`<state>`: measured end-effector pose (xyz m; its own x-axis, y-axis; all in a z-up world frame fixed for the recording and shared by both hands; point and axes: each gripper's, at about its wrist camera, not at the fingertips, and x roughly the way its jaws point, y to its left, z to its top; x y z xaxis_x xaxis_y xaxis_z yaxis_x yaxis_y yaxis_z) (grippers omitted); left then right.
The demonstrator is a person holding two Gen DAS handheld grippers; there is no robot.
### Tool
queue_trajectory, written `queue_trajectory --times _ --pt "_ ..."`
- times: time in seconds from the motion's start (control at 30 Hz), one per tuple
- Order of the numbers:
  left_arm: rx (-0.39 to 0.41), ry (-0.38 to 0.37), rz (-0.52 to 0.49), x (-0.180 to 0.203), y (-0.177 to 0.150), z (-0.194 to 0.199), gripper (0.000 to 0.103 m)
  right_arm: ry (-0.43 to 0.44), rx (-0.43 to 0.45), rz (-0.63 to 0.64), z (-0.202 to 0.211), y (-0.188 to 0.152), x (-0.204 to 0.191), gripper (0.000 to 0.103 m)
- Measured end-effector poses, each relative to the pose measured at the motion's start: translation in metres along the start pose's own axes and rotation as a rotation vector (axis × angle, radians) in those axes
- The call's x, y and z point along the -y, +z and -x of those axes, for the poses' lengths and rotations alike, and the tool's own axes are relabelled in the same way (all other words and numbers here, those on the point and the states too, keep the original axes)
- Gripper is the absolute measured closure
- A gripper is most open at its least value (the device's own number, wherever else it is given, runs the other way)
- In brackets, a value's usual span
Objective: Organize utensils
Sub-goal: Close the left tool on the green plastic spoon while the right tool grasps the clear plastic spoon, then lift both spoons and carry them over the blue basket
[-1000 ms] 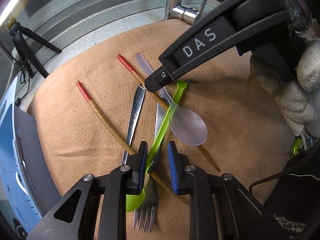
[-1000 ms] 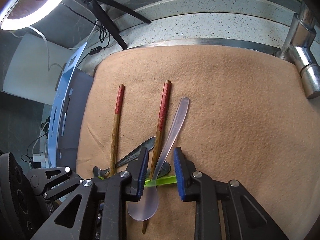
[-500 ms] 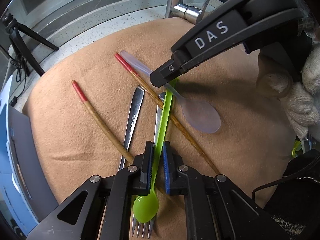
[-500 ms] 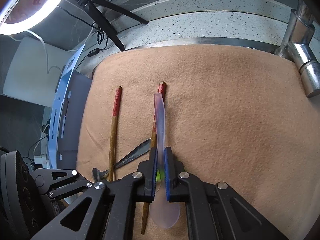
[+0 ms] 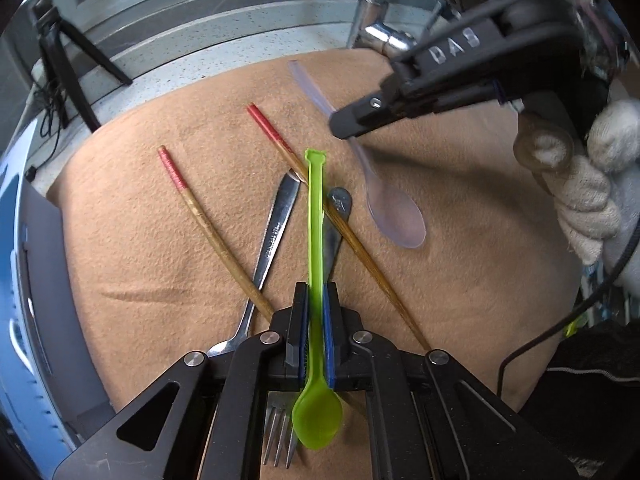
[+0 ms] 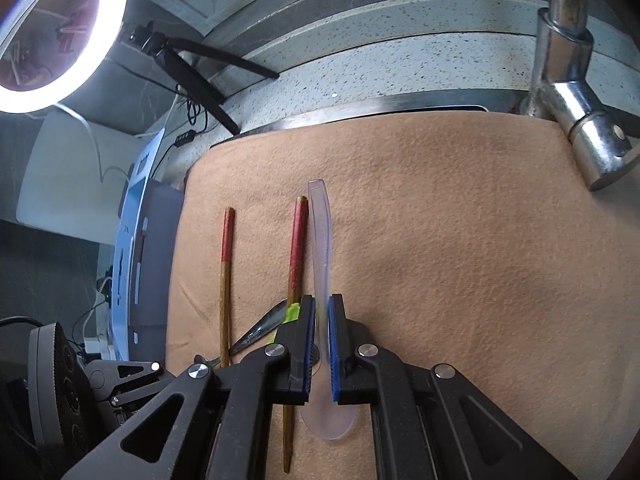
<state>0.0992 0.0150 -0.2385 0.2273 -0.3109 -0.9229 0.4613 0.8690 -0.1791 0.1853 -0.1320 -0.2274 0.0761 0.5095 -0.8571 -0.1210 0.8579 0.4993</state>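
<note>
My left gripper [image 5: 315, 300] is shut on a green plastic spoon [image 5: 315, 240] and holds it above the tan cloth [image 5: 140, 240]. My right gripper [image 6: 320, 312] is shut on a clear plastic spoon [image 6: 320, 232], also seen in the left wrist view [image 5: 394, 208], lifted over the cloth. Two red-tipped wooden chopsticks [image 5: 208, 224] [image 5: 340, 228] lie crossed over a metal spoon [image 5: 272, 240] and a metal fork [image 5: 280, 436]. The chopsticks also show in the right wrist view [image 6: 225, 280] [image 6: 296, 248].
A chrome faucet [image 6: 576, 96] stands at the cloth's far right edge. A speckled counter ledge [image 6: 380, 68] runs behind. A ring light [image 6: 56, 32] on a black tripod [image 5: 64, 68] and a blue and grey device [image 5: 16, 280] stand to the left.
Both grippers closed on their spoons and lifted them. The green spoon now points straight ahead in the left gripper; the clear spoon has moved up and to the right.
</note>
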Motion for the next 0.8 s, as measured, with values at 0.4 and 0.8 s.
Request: queue_trajectory --times 0.4,0.8 --pt "0.075 -0.006 0.098 -0.02 -0.003 0.019 0.098 0.027 0.033 0.001 0.015 -0.003 -0.004 0.097" --pt "0.114 0.007 0.125 -0.022 -0.021 0.039 0.098 0.039 0.068 0.024 0.024 -0.006 -0.012 0.097"
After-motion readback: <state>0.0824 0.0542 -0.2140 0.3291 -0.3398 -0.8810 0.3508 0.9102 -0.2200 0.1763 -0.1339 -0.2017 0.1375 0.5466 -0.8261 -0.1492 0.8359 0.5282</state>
